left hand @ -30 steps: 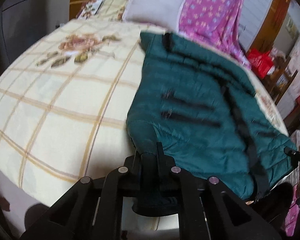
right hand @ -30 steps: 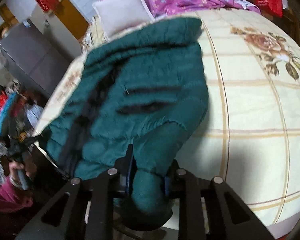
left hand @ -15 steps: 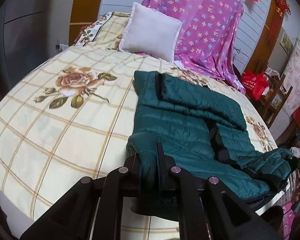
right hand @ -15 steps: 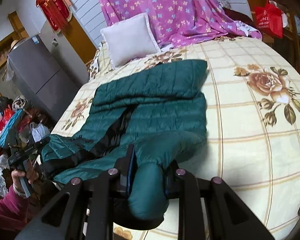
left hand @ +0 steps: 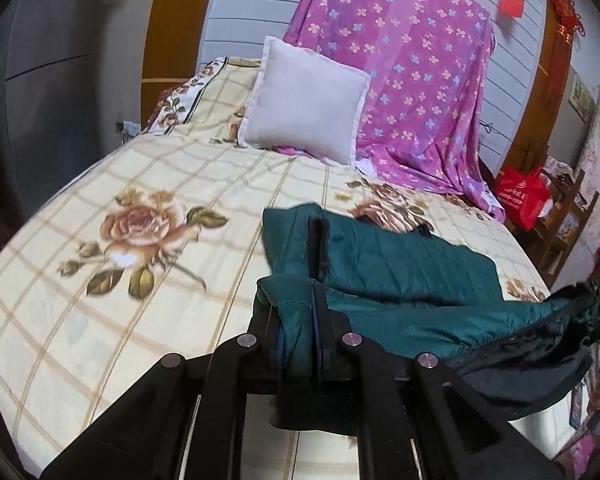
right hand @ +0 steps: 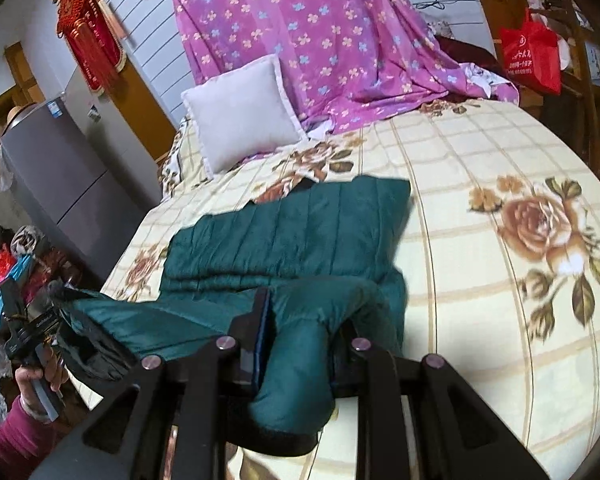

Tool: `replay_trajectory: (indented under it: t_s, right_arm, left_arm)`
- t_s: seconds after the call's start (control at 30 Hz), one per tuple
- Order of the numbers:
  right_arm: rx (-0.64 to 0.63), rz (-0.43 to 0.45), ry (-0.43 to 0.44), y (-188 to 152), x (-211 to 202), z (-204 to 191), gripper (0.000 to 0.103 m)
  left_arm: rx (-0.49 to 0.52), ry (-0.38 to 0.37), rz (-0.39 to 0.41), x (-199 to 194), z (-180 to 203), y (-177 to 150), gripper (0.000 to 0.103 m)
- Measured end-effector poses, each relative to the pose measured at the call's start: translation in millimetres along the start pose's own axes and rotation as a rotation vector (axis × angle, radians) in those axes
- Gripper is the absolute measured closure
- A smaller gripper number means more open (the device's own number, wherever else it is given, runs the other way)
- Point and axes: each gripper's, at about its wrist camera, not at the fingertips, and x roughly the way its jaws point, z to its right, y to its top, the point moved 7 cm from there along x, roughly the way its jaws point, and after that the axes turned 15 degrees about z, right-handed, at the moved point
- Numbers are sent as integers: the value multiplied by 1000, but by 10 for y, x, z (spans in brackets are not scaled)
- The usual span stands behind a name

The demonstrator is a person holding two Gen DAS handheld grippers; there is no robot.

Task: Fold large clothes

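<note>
Left gripper [left hand: 300, 344] and right gripper [right hand: 296, 344] clamped on green jacket [left hand: 400, 272], hem lifted higher than before, folded nearer pillow [left hand: 304, 100]

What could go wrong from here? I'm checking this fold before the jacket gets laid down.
The left gripper pinches only a thin edge of the green jacket, so it may slip free as the near half is carried over. The right gripper clamps a bulky puffed wad, which could leave that side bunched. The jacket's dark lining sags between the grippers and may crease under the fold.
</note>
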Motion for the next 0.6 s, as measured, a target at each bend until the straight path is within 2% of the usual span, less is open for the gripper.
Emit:
replay_trajectory:
  t_s: [0.2,0.6]
  right_arm:
    - [-2,6,-46,179,308,144,81]
    - [8,-13,-93,261,657,323,81]
  left_arm:
    - [17,42,17,316,37,142,103]
    - [42,72,10,650,31,178,103]
